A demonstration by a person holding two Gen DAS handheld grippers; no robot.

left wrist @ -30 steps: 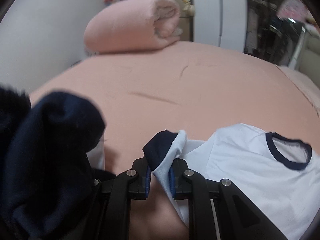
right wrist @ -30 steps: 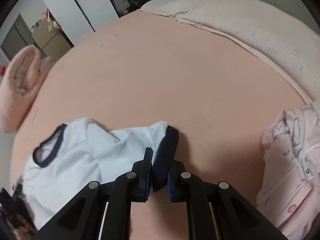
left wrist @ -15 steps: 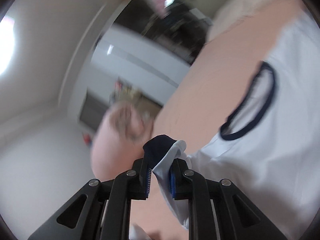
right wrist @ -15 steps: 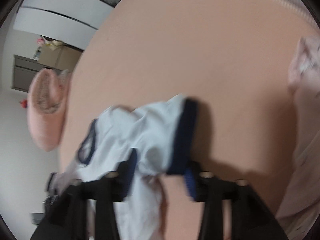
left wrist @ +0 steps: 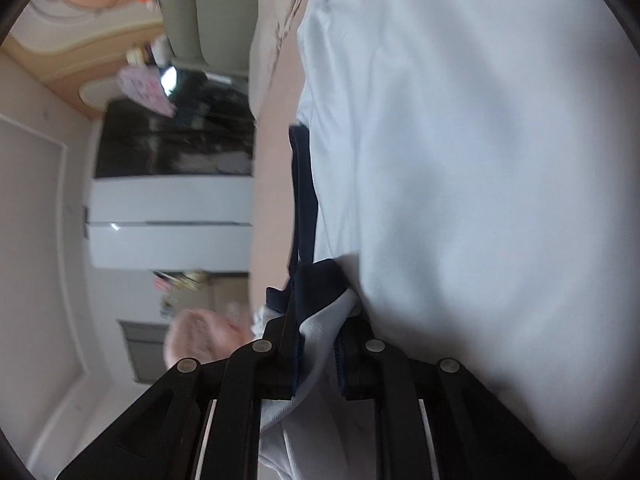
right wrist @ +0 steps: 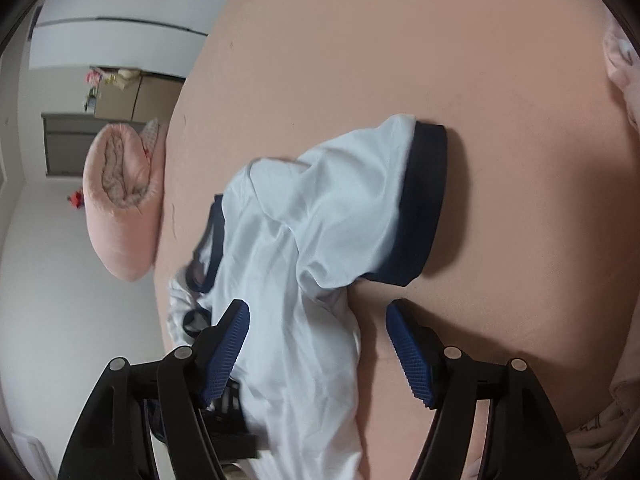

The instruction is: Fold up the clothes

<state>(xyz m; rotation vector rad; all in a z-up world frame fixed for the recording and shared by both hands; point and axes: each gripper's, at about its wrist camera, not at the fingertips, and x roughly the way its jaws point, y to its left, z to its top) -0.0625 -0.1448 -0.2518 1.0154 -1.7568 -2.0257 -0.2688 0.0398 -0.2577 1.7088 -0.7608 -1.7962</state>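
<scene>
- One T-shirt [right wrist: 304, 216] is in play — white, with navy trim — and it lies crumpled on the peach-sheeted bed [right wrist: 400, 60].
- Two pairs of tongs show, one per wrist view, each with black arms and ribbed blue pads.
- The left tongs [left wrist: 318, 344] are closed on a sleeve [left wrist: 320, 304] of the shirt: its navy cuff and a fold of white cloth are pinched between the pads and stick out past the tips.
- The right tongs [right wrist: 318, 320] are opening, their pads standing wide apart; white cloth of the shirt lies between them, but neither pad presses on it.
- Two navy cuffs can be counted across the views: the pinched one in the left view, and a broad band [right wrist: 424, 204] at the end of the other sleeve, lying free on the sheet ahead of the right tongs.
- One navy neckband [right wrist: 210, 240] shows in the right view as a thin dark loop on the left side of the shirt.
- In the left view the scene is rolled onto its side, and the white body of the shirt fills most of the right half — smooth, with a few soft creases.
- One rolled pink blanket [right wrist: 120, 208] sits at the bed's far edge, well apart from the shirt's free cuff.
- One pale pink printed garment [right wrist: 624, 72] shows along the right edge of the right view.
- A white wardrobe [left wrist: 168, 220] stands beyond the bed.
</scene>
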